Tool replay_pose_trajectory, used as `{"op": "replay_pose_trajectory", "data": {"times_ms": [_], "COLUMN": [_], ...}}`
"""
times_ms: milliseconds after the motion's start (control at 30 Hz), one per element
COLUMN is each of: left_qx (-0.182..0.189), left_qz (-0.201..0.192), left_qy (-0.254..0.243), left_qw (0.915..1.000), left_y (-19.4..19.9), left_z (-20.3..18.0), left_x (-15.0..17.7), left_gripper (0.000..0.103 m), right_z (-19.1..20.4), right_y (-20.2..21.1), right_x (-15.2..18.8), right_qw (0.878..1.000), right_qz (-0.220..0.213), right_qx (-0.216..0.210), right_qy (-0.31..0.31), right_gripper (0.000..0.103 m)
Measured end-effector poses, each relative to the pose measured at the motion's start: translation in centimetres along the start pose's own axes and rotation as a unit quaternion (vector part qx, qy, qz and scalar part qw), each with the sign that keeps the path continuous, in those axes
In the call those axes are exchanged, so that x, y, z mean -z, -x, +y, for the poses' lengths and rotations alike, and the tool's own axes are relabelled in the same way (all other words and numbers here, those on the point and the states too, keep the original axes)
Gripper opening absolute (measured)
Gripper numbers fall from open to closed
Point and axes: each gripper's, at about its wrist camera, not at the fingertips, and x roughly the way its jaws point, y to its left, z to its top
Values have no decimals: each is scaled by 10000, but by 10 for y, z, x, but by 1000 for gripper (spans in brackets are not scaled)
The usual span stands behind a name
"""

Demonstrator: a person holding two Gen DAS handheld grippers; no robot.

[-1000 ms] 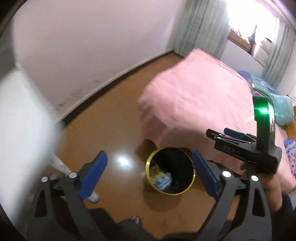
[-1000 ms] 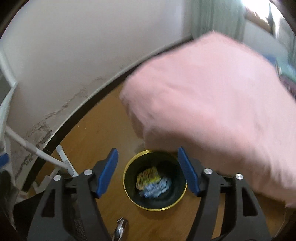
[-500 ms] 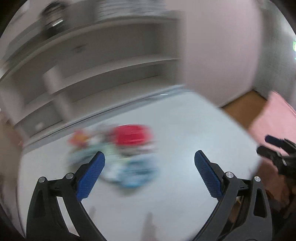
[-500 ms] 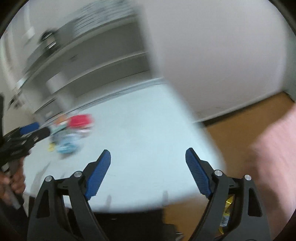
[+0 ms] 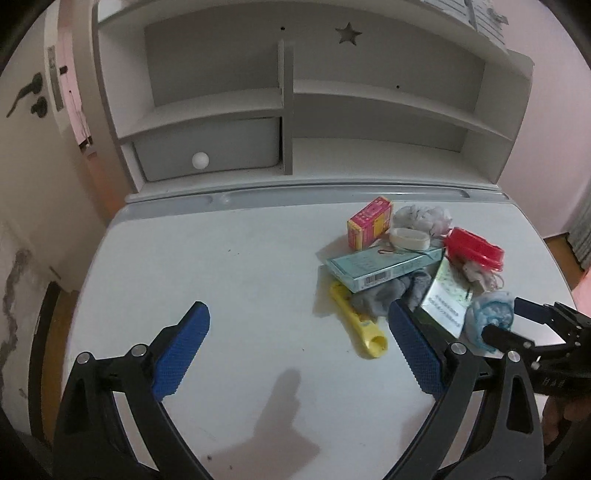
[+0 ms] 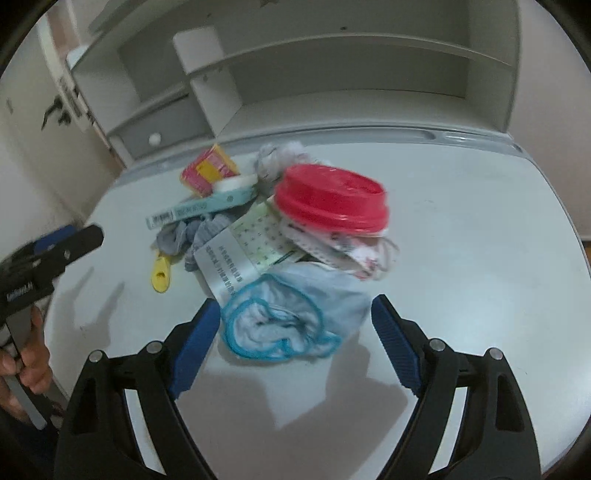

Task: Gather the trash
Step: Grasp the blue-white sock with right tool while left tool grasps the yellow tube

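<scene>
Right tool [image 6: 291,345] wide open above the white bench [image 6: 480,240], nothing gripped; blue-edged cloth [image 6: 284,325] lies directly between its fingers. Trash pile just ahead: red lid [image 6: 332,201], teal box [image 6: 207,206], yellow tube [image 6: 161,275]. Left tool [image 5: 299,350] also wide open, empty; pile ahead to its right.

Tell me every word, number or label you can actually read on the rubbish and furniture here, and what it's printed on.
None can be read with certainty.
Teal box: barcode label, digits too small.
Silver-edged packet: dark printed lines, blurred.
Red and yellow box: print too small.
Left gripper: white lettering on its side, blurred.
Papers at the shelf's top right: too small.
</scene>
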Motion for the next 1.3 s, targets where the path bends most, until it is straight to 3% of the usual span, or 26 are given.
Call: {"op": "replay_pose_trajectory", "data": {"times_ms": [67,100,133,167,300,433,500,567,833,933,1033,1067,1100,1167,1300], "left_qx": [60,74,61,46,55,167,31,-213,-268,-145,25,72,115,-28,-251], "left_qz": [42,46,41,44,384,652,716,670,550,474,402,402,427,554,527], "left_qy": [-30,-80,-181,-266,-730,-495,-373,-228,-131,-249,-538,-626,-784,-1005,-852], "left_qw": [10000,9999,9998,9996,9966,9965,9967,9973,9980,9985,9977,9972,9959,9934,9947], "left_y": [-9,-10,-14,-16,-34,-53,-61,-63,-65,-62,-66,-66,-65,-62,-52], "left_z": [-2,-4,-8,-11,-25,-32,-31,-25,-5,-15,-27,-30,-35,-40,-26], "left_x": [0,1,1,1,11,16,19,18,23,21,17,17,17,17,10], "left_gripper": [94,94,94,94,94,94,94,94,93,78,53,38,17,12,12], "right_z": [4,5,4,3,-9,-24,-31,-40,-76,-85,-90,-92,-93,-95,-100], "right_y": [-5,-8,-9,-5,29,56,62,68,74,76,74,74,74,77,86], "right_x": [0,-1,-1,2,18,38,44,50,67,72,76,77,76,77,75], "right_qw": [9999,9999,9999,9999,9995,9987,9986,9986,9991,9991,9992,9992,9992,9992,9988], "right_qz": [29,36,43,7,-281,-404,-400,-417,-379,-401,-342,-326,-327,-353,-476], "right_qx": [73,70,70,37,-103,-129,-120,-88,-126,-129,-196,-223,-208,-191,-95], "right_qy": [111,117,106,95,140,276,314,310,111,80,36,23,15,-10,-41], "right_gripper": [75,63,37,28,25,25,25,25,25,25,25,25,25,25,25]}}
